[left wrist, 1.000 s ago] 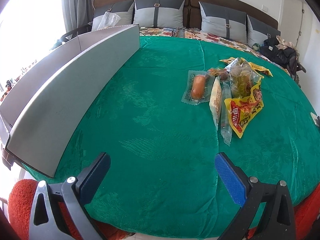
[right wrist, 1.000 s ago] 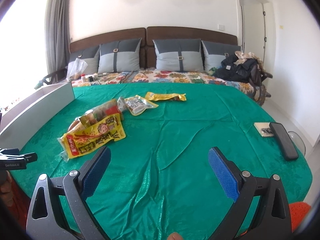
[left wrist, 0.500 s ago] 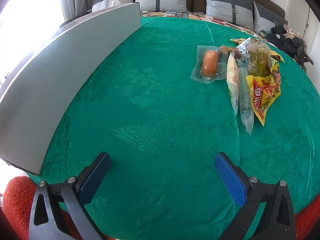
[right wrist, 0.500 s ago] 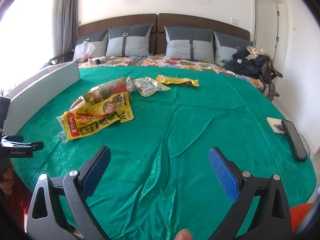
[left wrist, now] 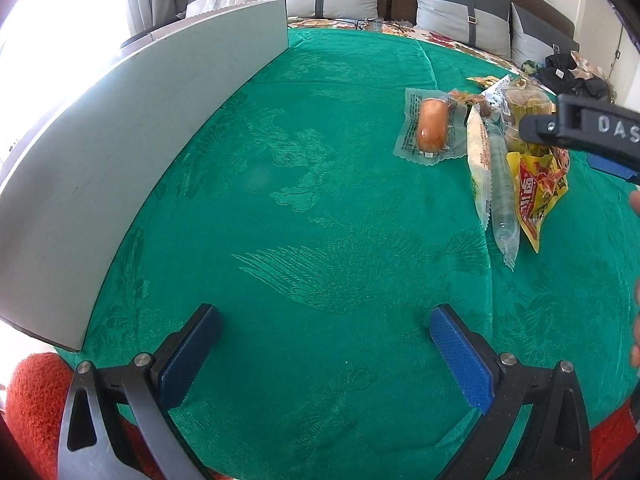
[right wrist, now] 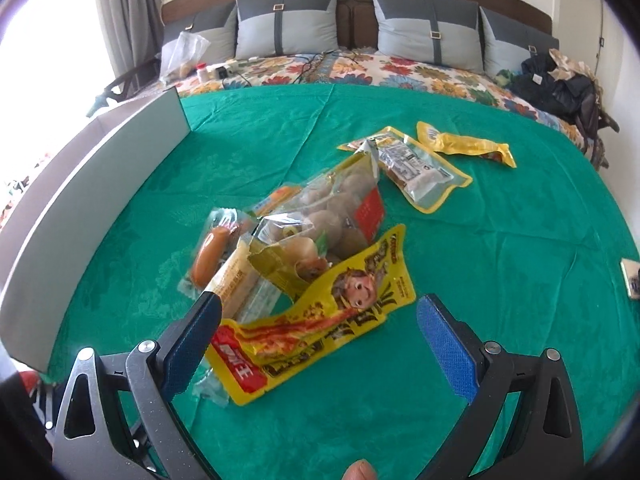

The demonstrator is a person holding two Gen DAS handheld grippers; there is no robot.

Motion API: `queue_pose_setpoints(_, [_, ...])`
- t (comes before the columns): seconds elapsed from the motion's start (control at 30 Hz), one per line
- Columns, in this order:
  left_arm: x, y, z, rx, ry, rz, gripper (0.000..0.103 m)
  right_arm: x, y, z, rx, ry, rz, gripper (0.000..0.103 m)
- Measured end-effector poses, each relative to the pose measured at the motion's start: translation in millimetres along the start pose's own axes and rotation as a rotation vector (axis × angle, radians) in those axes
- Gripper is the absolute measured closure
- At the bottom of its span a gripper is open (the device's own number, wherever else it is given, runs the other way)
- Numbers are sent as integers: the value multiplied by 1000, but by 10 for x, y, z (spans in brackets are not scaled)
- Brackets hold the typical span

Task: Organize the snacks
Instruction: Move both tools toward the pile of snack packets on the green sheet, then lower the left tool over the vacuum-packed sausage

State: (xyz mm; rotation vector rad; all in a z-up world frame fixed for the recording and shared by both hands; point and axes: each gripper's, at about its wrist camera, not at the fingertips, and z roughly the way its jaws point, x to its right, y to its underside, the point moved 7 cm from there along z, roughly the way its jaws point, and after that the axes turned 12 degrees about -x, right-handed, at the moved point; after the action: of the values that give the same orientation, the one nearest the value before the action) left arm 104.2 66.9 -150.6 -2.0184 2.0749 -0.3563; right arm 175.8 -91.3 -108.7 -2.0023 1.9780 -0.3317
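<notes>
Snacks (right wrist: 320, 248) lie heaped mid-bed on the green cover (left wrist: 300, 200). Right tongs (right wrist: 316, 344) gape over the yellow packet (right wrist: 320, 316), probably to grab it; left tongs (left wrist: 324, 344) hang open, empty, near the front edge.

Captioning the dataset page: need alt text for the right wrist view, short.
The open right hand-held gripper hovers over a yellow snack packet at the near end of a snack pile on a green cloth. A packaged sausage lies left; a grey board stands along the left edge.
</notes>
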Motion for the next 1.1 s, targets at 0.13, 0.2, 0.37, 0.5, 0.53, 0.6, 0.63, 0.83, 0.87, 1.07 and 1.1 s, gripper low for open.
queue_pose_setpoints(0.13, [-38,36,-16,-17,9,19,0,135,296,272,-70,104,-58,4])
queue_pose_setpoints(0.2, [-41,47,-20,-19,8,20,0,468,411,251,-75,167,-57,4])
queue_pose_setpoints(0.37, [-7,-3,1,-23,7,20,0,1237,478,-5,-46,165,-7,4])
queue_pose_setpoints(0.5, [4,-87,48,-122,12,42,0,1653,611,-112,-25,156,35,4])
queue_pose_setpoints(0.53, [23,-130,71,-158,19,70,0,1745,658,-85,-29,173,42,4])
queue_pose_setpoints(0.6, [85,-233,118,-216,34,147,0,1900,737,6,-55,196,57,4])
queue_pose_setpoints(0.63, [127,-286,143,-237,39,187,0,1962,767,52,-69,208,62,4])
queue_pose_setpoints(0.83, [405,-842,315,-177,71,277,0,2049,682,163,-32,108,134,3])
queue_pose_setpoints(0.87, [435,-969,348,-153,71,265,0,2074,687,177,-37,72,154,2])
queue_pose_setpoints(1.07, [535,-1542,509,-44,61,200,0,2073,694,186,-31,76,153,2])
queue_pose_setpoints(1.1, [559,-1621,540,-41,61,198,0,2074,697,186,-31,75,153,2])
